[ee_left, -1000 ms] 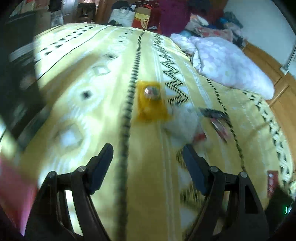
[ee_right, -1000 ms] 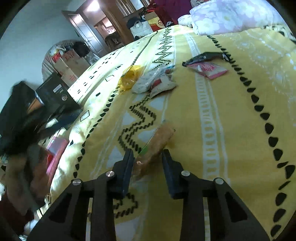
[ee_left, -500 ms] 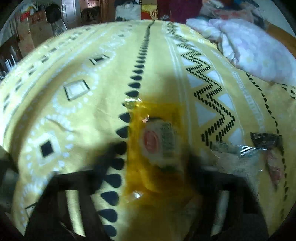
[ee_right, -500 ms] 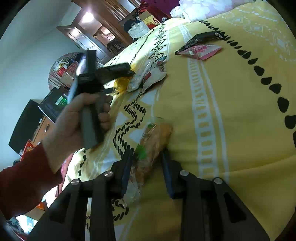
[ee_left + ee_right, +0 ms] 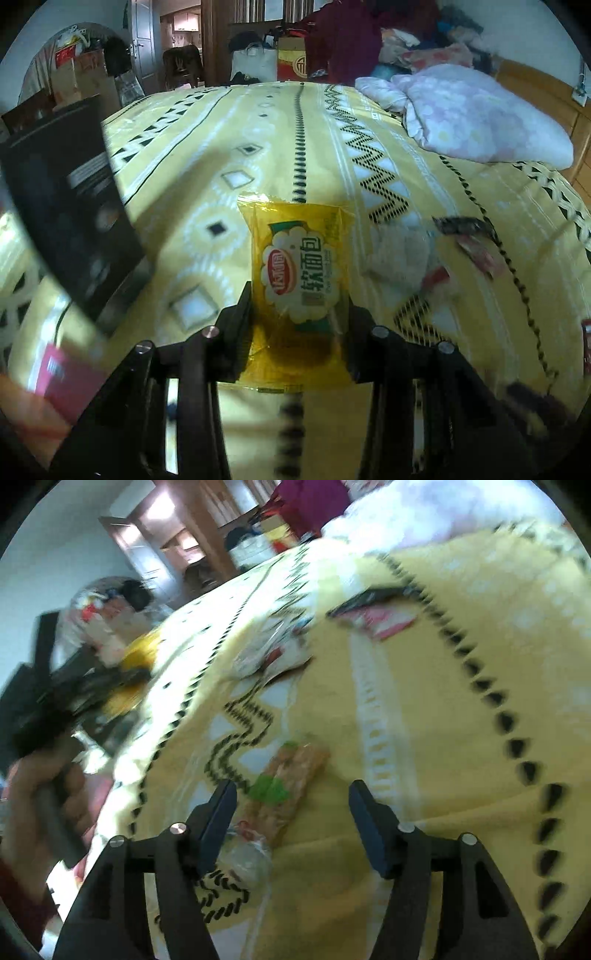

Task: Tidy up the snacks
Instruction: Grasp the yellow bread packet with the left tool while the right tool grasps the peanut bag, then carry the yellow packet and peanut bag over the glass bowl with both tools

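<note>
Your left gripper [image 5: 299, 314] is clamped on the yellow bread packet [image 5: 301, 273]: both pads press its lower sides, and the packet stands upright between them, lifted clear of the yellow bedspread [image 5: 258, 122]. Your right gripper [image 5: 291, 812] has its jaws apart and opening; the brown snack bar [image 5: 291, 775] lies on the bedspread between them, nearer the left pad, and neither pad presses it.

Beyond the left gripper, a pale snack bag [image 5: 399, 254] and a dark wrapper [image 5: 460, 225] over a pink packet [image 5: 480, 254] lie on the bedspread to the right. A black box [image 5: 70, 206] stands at the left edge of the bed; its contents cannot be seen. A pink quilt [image 5: 480, 114] lies at the far right.

In the right wrist view, your left hand [image 5: 40, 794] grips the left gripper's handle, blurred.
</note>
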{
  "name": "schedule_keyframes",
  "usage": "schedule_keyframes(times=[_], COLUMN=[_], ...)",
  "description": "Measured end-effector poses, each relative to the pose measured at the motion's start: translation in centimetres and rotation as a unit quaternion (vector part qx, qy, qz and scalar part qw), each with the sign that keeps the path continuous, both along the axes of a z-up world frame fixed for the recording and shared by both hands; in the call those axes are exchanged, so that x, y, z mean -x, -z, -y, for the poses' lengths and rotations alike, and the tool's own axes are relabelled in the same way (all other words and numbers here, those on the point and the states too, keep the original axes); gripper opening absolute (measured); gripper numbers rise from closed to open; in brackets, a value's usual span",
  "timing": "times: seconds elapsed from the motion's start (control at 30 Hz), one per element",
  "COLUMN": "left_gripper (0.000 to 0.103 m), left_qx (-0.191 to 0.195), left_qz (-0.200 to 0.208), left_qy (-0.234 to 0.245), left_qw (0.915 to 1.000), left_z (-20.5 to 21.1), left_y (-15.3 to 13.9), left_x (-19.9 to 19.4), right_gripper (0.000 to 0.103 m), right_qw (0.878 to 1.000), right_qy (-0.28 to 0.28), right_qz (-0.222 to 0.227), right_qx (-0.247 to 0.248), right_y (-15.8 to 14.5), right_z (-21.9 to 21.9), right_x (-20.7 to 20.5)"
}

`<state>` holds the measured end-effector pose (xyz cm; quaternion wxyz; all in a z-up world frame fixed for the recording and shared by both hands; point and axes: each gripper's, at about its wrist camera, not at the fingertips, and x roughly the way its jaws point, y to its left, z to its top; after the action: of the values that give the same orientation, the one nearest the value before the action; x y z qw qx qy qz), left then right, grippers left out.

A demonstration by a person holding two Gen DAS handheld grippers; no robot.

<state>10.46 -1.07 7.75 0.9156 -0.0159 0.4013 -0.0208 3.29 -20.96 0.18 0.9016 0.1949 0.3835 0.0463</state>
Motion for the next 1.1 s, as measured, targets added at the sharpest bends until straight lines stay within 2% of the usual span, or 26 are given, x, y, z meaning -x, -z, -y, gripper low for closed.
schedule_keyframes(times=[0.1,0.23,0.3,0.4,0.43,0.5,0.6,0.73,0.9,1.1], left_gripper=[0.041,0.041,0.04,0.04,0.04,0.04,0.04,0.04,0.04,0.04], left_qx=[-0.002,-0.003,-0.012,-0.01,-0.008,-0.007,-0.006,0.005,0.001,-0.009], left_qz=[-0.002,-0.012,-0.011,-0.019,-0.02,-0.014,0.008,0.037,0.087,0.146], left_qy=[0.001,0.006,0.008,0.009,0.009,0.013,0.025,0.033,0.021,-0.044], left_qw=[1.0,0.9999,0.9998,0.9997,0.9997,0.9998,0.9996,0.9988,0.996,0.9883], left_z=[-0.2,-0.1,-0.1,-0.4,-0.5,-0.6,-0.8,-1.7,-3.7,-10.5], left_y=[0.1,0.5,0.6,0.7,0.5,-0.2,-2.1,-5.3,-10.0,-15.2], left_x=[1.3,1.9,2.3,2.9,3.3,4.2,5.6,7.4,9.8,13.5], right_gripper=[0.065,0.066,0.067,0.067,0.058,0.044,0.039,0.038,0.036,0.034], right_qw=[1.0,0.996,0.994,0.994,0.994,0.996,0.998,0.999,0.996,0.984], right_qy=[0.02,0.035,0.038,0.023,0.026,0.034,0.032,0.026,-0.002,-0.062], right_qz=[-0.02,-0.065,-0.063,-0.054,-0.05,-0.043,-0.031,0.002,0.066,0.147], right_qx=[-0.014,0.053,0.086,0.095,0.098,0.073,0.042,0.042,0.056,0.073], right_y=[-0.1,0.7,0.7,1.2,1.5,1.6,1.0,-2.0,-8.1,-16.4], right_z=[-0.6,-3.3,-4.3,-4.8,-4.7,-3.9,-3.0,-3.1,-5.1,-10.8], right_x=[-0.5,-1.9,-2.1,-2.5,-2.4,-2.0,-1.1,0.4,2.3,3.9])
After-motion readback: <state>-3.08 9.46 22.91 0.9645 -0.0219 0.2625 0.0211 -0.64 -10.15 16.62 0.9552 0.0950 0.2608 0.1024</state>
